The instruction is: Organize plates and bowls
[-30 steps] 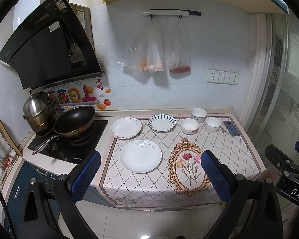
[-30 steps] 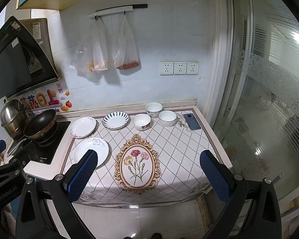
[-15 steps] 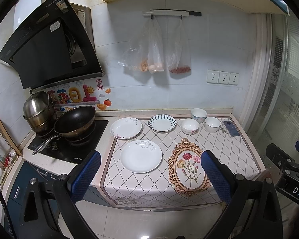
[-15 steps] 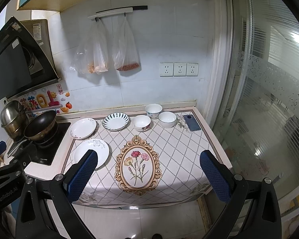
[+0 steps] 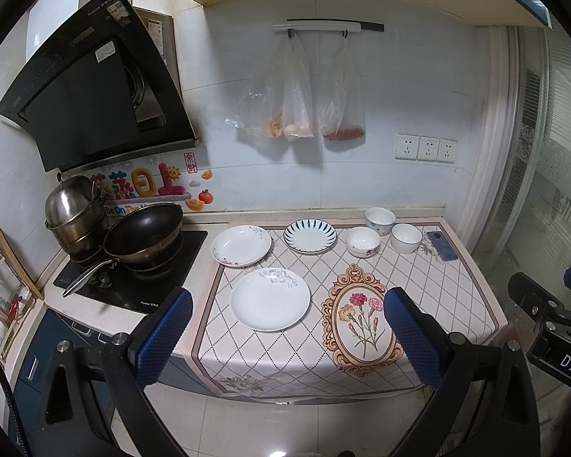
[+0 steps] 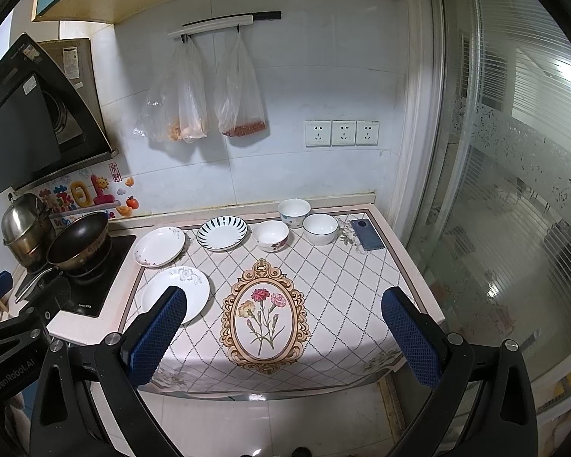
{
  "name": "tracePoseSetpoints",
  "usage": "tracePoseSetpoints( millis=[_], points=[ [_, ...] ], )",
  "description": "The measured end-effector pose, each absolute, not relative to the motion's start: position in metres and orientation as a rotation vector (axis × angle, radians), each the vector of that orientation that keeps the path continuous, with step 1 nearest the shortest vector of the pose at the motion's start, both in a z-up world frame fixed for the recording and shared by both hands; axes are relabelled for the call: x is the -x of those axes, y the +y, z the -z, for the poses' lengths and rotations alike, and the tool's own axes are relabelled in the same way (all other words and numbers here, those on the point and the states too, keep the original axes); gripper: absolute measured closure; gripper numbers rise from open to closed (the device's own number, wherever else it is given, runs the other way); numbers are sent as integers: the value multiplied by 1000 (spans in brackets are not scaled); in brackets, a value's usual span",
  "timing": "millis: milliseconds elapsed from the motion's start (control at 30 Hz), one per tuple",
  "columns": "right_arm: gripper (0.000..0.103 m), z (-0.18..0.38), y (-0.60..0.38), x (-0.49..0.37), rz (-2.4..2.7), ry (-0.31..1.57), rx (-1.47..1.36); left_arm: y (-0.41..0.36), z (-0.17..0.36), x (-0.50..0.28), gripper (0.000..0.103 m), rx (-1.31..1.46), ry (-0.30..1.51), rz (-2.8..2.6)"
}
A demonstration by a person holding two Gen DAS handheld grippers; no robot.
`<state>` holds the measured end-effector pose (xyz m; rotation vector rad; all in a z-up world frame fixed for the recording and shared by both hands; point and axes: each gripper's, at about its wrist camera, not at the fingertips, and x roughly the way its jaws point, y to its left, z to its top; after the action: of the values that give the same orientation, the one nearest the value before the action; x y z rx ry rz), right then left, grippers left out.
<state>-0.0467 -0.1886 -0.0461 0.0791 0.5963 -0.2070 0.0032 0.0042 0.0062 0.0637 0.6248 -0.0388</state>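
On the counter's tablecloth (image 5: 456, 297) lie three plates: a large white plate (image 5: 270, 299) (image 6: 176, 295) in front, a floral-rimmed plate (image 5: 241, 245) (image 6: 159, 242) behind it, and a blue-striped plate (image 5: 310, 235) (image 6: 222, 233). Three bowls stand at the back right: a floral bowl (image 5: 362, 242) (image 6: 270, 235), a dotted bowl (image 5: 379, 221) (image 6: 294, 212), and a blue-rimmed bowl (image 5: 406, 238) (image 6: 320, 229). My left gripper (image 5: 287, 331) and right gripper (image 6: 283, 329) are both open and empty, held in front of the counter, away from the dishes.
A wok (image 5: 144, 234) and a steel pot (image 5: 72, 209) sit on the stove at left. A phone (image 5: 442, 245) lies at the back right. Plastic bags (image 5: 297, 103) hang on the wall. A glass partition (image 6: 514, 190) stands at right.
Both views have shifted very slightly; nothing on the counter has moved and both grippers stay open.
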Motion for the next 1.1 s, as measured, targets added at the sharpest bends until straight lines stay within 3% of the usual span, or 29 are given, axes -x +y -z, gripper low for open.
tracePoseSetpoints(
  millis=[667, 900, 1100],
  points=[
    [0, 54, -215, 32, 137, 587, -167, 0, 10, -30, 0, -25, 648, -11],
    [0, 124, -250, -39, -17, 764, -320, 34, 60, -87, 0, 28, 777, -149],
    [0, 201, -232, -119, -134, 920, -365, 88, 140, -160, 0, 124, 973, -228]
  ],
)
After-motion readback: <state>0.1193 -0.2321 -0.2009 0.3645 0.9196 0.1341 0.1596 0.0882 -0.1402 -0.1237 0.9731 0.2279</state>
